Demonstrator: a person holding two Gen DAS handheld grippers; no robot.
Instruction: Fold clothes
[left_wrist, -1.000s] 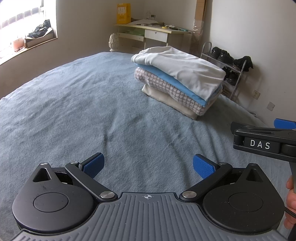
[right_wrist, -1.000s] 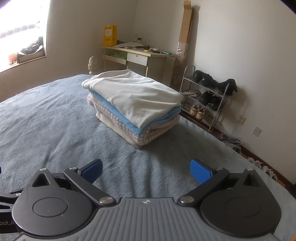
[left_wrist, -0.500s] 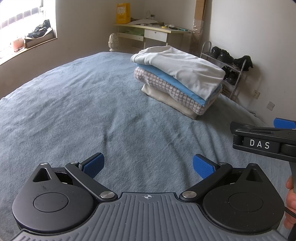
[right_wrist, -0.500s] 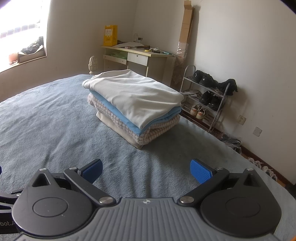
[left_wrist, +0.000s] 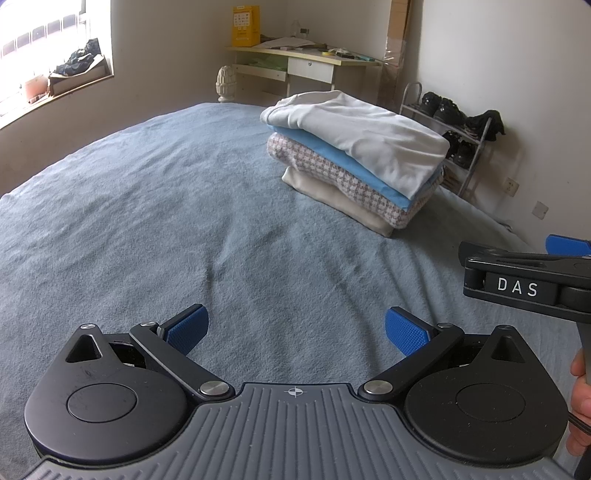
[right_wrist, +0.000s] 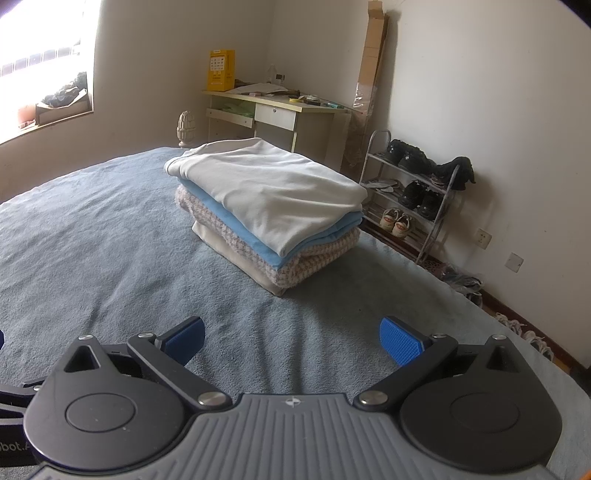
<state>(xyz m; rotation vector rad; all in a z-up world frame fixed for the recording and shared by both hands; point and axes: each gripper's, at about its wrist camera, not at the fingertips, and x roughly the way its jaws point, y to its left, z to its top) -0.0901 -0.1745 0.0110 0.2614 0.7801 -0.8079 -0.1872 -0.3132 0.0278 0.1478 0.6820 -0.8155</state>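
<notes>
Both the left gripper and the right gripper hang wide open and empty over the blue blanket. The stack of folded clothes sits ahead near the blanket's far right edge, close to a shoe rack and desk. Bare blanket spreads to the left.

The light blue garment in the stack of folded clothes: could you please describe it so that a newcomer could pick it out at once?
On the grey-blue bed cover stands one stack of folded clothes, near the shoe rack. The light blue garment lies second from the top, under the white garment and over the checked knit. It is the only plain blue layer, showing as a thin band.
</notes>
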